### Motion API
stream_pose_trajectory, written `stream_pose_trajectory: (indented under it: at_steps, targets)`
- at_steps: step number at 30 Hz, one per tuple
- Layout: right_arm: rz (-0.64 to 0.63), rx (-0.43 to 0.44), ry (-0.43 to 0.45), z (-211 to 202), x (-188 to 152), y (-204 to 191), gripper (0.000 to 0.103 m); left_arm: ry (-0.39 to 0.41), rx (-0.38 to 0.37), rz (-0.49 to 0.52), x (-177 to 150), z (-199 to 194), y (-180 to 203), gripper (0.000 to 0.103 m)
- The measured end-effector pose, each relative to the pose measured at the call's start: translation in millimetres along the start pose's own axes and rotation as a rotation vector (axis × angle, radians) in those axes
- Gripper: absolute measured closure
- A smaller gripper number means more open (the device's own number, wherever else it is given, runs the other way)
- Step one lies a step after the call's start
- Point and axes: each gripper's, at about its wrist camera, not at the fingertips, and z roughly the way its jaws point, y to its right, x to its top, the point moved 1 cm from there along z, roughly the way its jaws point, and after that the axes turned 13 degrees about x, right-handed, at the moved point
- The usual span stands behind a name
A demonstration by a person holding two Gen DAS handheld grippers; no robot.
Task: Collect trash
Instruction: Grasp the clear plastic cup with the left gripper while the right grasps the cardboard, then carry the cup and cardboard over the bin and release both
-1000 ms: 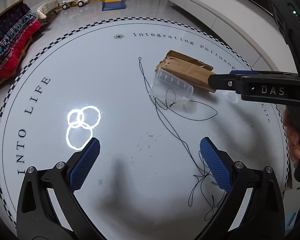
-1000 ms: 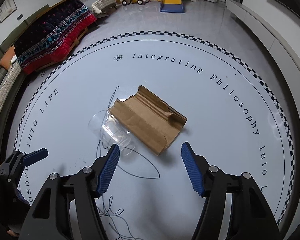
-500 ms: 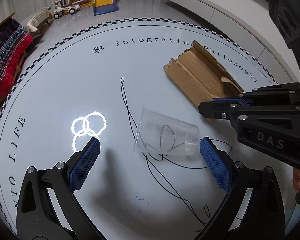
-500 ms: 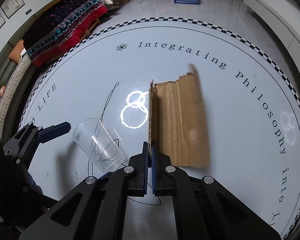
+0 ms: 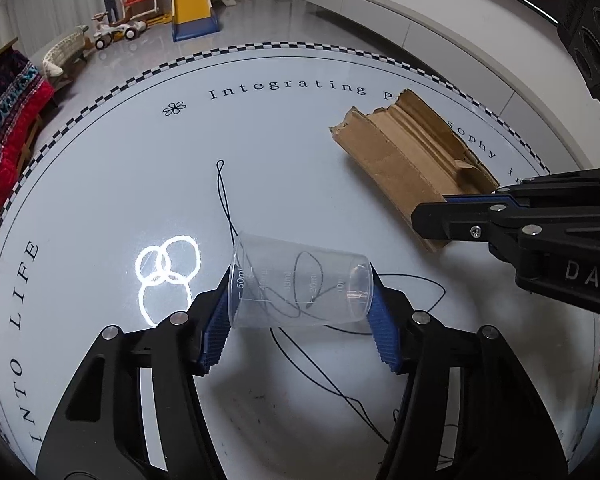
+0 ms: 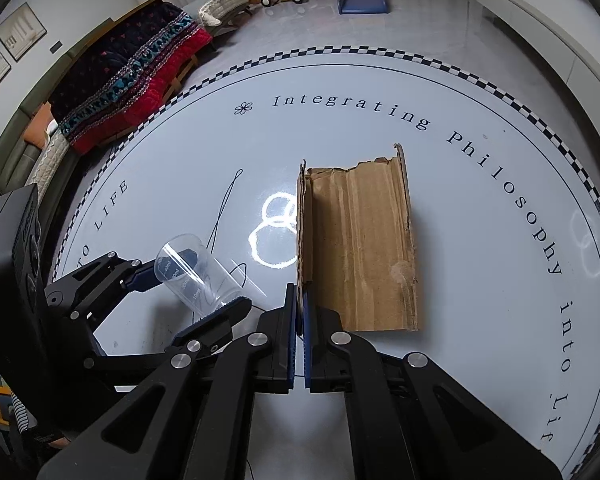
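Left view alone shows cup [image 5: 300, 286] gradations, left gripper [image 5: 302, 312] clamped across its ends; right gripper [image 6: 300, 316] pinching cardboard [image 6: 360, 248] edge, level

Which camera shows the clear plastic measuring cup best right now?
The left wrist view: the clear plastic measuring cup lies sideways, centred between the left gripper pads, markings readable. The right wrist view shows it small, off to the side.
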Motion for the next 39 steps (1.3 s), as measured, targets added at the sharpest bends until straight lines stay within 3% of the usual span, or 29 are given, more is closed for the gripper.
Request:
stream_pose_trajectory:
  at_steps: [15, 26, 39]
  targets:
    - [-0.059, 0.002, 0.017, -46.6, -51.6, -75.1, 0.100, 0.063, 0.013, -0.016, -55.0, -94.3, -9.3, 0.045]
    - [-0.182, 0.035, 0.007, -66.0, -108.5, -169.8, 0.100, 0.123, 0.071, -0.081, -115.2, -164.6, -49.5, 0.045]
    - [-0.350, 0.117, -0.046, -39.4, -165.1, -289.8, 0.100, 0.146, 0.150, -0.213, -209.9, -217.0, -121.9, 0.045]
